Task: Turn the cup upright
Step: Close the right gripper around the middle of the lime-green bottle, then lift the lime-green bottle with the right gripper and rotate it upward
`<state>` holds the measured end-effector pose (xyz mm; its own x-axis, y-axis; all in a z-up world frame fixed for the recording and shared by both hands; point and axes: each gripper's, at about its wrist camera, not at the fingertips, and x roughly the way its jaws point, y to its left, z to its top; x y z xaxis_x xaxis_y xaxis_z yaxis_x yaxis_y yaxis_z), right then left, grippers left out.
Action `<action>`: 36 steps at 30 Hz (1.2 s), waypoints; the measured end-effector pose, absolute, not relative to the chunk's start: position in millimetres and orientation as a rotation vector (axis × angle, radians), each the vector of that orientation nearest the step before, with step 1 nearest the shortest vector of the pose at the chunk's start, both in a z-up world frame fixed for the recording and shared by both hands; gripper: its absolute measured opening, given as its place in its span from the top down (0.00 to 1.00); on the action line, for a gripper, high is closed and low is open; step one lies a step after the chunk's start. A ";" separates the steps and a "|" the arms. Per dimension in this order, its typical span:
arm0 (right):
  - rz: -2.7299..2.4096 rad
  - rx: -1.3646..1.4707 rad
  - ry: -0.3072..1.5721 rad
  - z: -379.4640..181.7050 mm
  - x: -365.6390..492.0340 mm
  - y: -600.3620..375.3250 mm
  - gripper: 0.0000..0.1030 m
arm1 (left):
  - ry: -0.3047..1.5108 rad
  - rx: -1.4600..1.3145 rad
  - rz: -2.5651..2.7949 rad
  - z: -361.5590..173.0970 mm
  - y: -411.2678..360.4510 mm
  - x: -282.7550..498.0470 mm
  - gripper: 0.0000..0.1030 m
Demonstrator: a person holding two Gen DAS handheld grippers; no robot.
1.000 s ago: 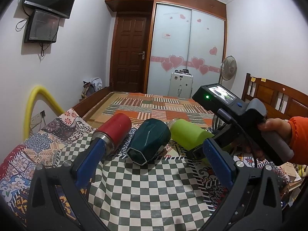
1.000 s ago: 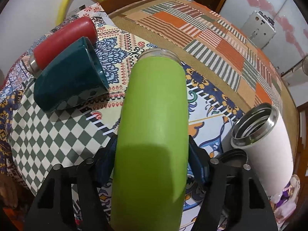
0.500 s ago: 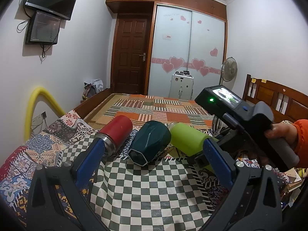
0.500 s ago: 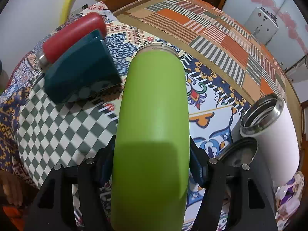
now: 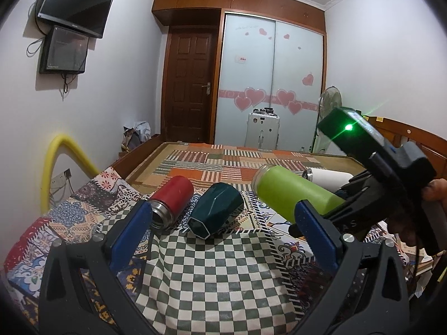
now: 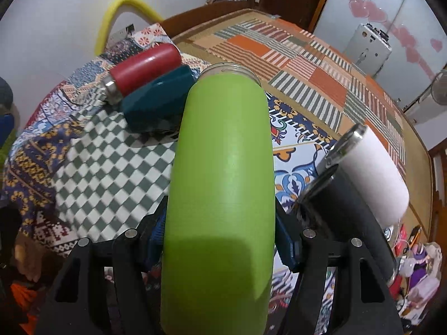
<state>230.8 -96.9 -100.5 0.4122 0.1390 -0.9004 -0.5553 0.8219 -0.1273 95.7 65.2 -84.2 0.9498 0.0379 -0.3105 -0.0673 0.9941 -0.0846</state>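
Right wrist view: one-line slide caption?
Right gripper clamps the green cup, lifted off the cloth, mouth pointing away; red, teal and white cups lie sideways.

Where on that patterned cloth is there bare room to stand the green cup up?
Roomiest is the green-and-white checked patch, bordered by the open left gripper and the lying red steel flask and dark teal faceted cup. The right gripper grips the lime-green cup; its other side is crowded by the white flask and a black cup.

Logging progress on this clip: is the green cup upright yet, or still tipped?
Still tipped. The green cup is off the cloth in the right gripper, tilted with its open mouth away from the gripper.
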 end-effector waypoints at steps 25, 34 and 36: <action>0.523 -0.447 1.129 -154.6 194.9 -93.5 0.39 | 0.451 -0.054 0.011 -107.9 44.0 81.7 0.00; 0.528 -0.471 1.160 -158.3 197.5 -88.2 0.39 | 0.475 -0.071 0.027 -115.0 51.2 88.3 0.00; 0.524 -0.482 1.162 -158.1 198.9 -87.1 0.39 | 0.469 -0.071 0.038 -114.1 53.5 86.2 0.00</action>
